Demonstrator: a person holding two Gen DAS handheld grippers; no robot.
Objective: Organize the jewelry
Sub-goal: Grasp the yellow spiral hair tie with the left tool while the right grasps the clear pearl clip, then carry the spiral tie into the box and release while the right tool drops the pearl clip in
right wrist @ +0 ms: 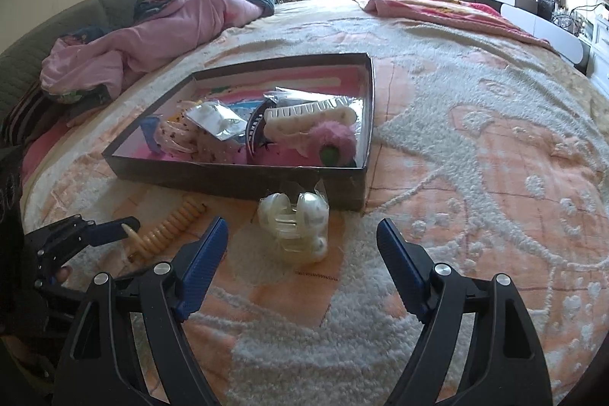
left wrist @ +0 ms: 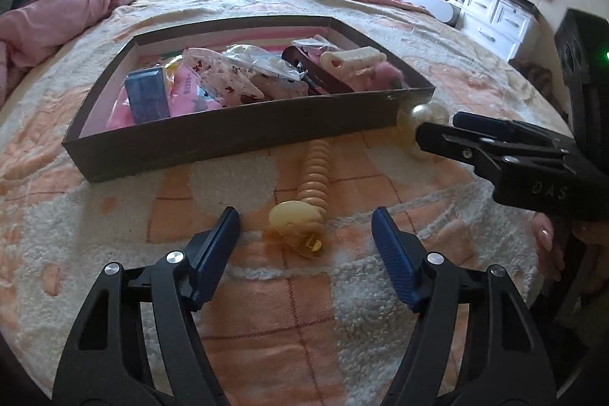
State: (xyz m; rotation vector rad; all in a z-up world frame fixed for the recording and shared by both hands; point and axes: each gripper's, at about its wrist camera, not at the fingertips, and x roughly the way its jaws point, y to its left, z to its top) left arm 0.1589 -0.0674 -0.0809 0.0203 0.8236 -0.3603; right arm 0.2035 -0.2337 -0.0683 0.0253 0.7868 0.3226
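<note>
A cream ribbed hair clip (left wrist: 310,200) lies on the blanket in front of a shallow dark box (left wrist: 228,143). Its rounded end sits between the blue pads of my left gripper (left wrist: 306,234), which stands open without touching it. A pearl-white claw clip (right wrist: 300,223) lies near the box's (right wrist: 236,179) front right corner. My right gripper (right wrist: 302,233) is open with the claw clip just ahead, between its fingertips and apart from both pads. In the left wrist view the right gripper (left wrist: 437,128) hides part of the claw clip (left wrist: 424,113). The left gripper (right wrist: 114,231) shows beside the ribbed clip (right wrist: 171,227).
The box holds several hair accessories: a white comb clip (right wrist: 304,118), a pink fluffy piece (right wrist: 335,143), a blue packet (left wrist: 146,96) and plastic bags. A pink quilt (right wrist: 144,40) is heaped at the far left of the bed. A white dresser (left wrist: 498,14) stands right.
</note>
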